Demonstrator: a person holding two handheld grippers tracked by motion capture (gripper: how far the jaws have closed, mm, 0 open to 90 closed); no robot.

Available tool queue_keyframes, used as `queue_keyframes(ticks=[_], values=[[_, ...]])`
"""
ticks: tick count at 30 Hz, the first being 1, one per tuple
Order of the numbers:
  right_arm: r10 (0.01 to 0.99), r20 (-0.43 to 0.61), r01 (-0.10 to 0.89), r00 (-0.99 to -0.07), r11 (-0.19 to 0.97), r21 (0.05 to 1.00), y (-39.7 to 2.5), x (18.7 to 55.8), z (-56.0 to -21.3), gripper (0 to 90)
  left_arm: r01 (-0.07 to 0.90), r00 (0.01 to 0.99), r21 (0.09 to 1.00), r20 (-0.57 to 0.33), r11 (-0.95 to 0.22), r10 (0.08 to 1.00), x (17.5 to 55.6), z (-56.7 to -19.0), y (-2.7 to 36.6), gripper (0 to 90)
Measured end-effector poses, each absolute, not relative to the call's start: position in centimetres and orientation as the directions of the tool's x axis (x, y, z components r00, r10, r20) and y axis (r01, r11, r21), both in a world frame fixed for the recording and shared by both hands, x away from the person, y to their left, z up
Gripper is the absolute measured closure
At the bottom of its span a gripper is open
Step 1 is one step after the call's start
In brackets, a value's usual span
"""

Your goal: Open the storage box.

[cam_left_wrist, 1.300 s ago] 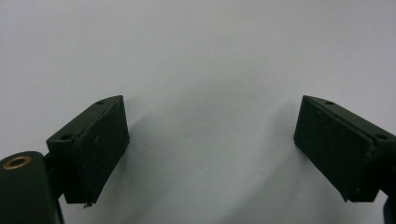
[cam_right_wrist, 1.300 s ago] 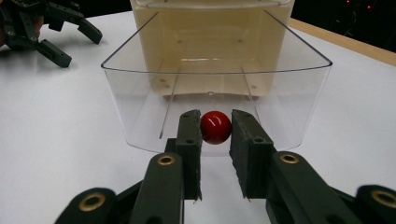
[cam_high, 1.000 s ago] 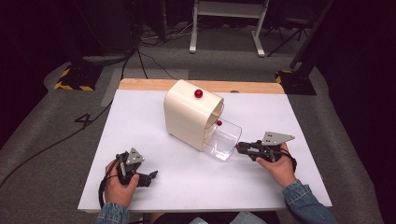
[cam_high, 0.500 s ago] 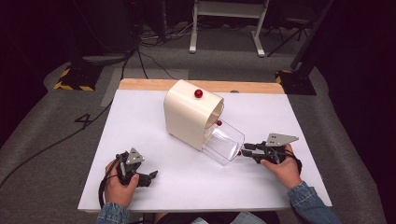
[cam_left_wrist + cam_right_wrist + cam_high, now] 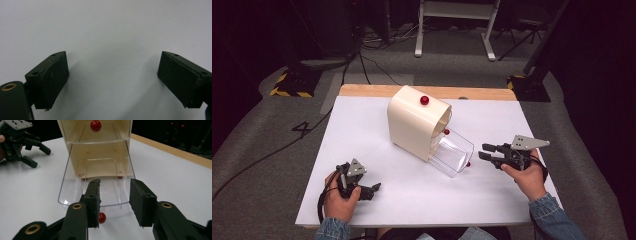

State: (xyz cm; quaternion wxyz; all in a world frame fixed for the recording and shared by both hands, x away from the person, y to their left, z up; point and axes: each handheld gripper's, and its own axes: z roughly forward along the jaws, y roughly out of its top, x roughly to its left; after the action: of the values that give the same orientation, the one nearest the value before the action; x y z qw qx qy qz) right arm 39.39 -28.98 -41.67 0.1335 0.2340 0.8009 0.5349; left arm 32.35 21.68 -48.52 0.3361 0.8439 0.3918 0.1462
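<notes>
Left gripper [image 5: 373,190] sat low on the white table [image 5: 362,135] at the near left, held in the left hand [image 5: 339,200], jaws wide apart with nothing between them. Right gripper [image 5: 484,151] was held at the near right, jaws apart, not gripping, pointed at the clear drawer [image 5: 452,155]; the drawer's red knob [image 5: 101,217] showed between the jaws just beside the left one, contact unclear. Drawer was pulled well out of the cream cabinet [image 5: 414,120] mid-table. Farther back, an upper drawer was shut, with a red knob [image 5: 95,125].
</notes>
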Motion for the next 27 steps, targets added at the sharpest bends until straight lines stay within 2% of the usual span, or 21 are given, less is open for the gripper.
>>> queue_keyframes(ticks=[12,27], values=[[0.465,0.003,0.174,-0.885,0.325,0.929,-25.2,40.8,-37.8,62.2,0.563,0.65,0.682,-0.017,-0.466,0.76,32.4,-48.5,21.7,10.4],[0.431,0.018,0.169,-0.902,0.315,0.934,-21.5,43.5,-38.4,63.2,0.563,0.648,0.686,-0.021,-0.461,0.762,32.3,-48.6,21.6,10.5]])
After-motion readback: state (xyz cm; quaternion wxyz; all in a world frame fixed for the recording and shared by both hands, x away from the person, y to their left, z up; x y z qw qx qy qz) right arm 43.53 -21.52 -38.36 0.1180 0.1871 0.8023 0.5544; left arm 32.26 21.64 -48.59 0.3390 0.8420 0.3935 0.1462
